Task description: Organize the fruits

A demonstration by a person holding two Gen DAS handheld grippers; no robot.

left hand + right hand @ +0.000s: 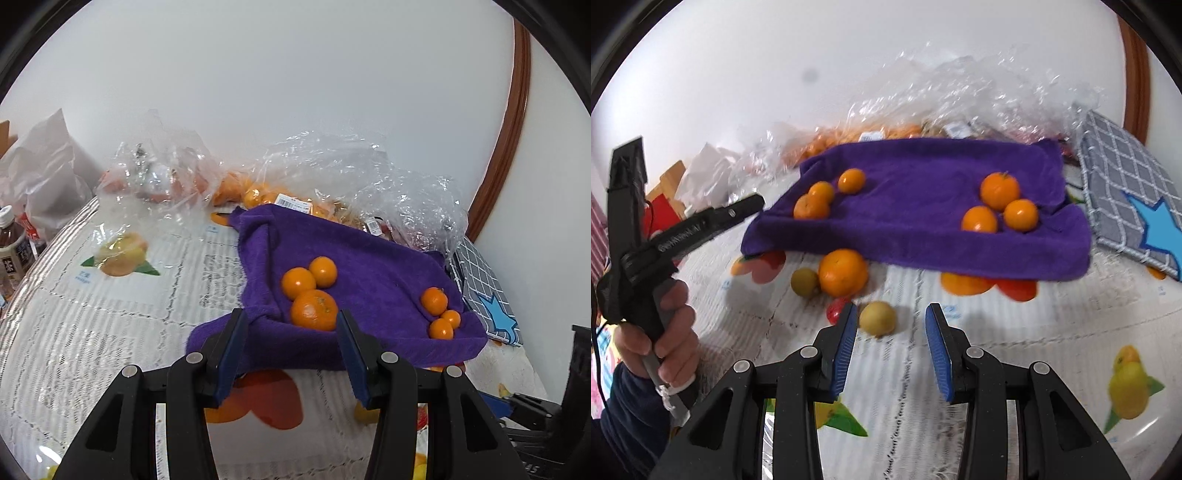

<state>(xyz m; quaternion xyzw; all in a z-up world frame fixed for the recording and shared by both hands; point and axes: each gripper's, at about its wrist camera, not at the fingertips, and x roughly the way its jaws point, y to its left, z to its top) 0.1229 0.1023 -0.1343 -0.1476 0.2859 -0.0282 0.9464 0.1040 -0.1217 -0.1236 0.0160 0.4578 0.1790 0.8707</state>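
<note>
The purple towel point(923, 221) hid part of the desk point(1015, 332), and clear bags point(332, 162) blurred the fruit behind. Six oranges point(314, 309) lay on the towel, just ahead of the released, empty left tool point(291, 328). The right tool point(891, 325) hung unclenched near a yellow fruit point(878, 318).

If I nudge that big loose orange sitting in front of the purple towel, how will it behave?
The big round orange would likely roll: it rests on the flat patterned tablecloth, with only a small yellow-green fruit beside it. It looks firm, not floppy. Its dimpled skin should grip reasonably.
</note>
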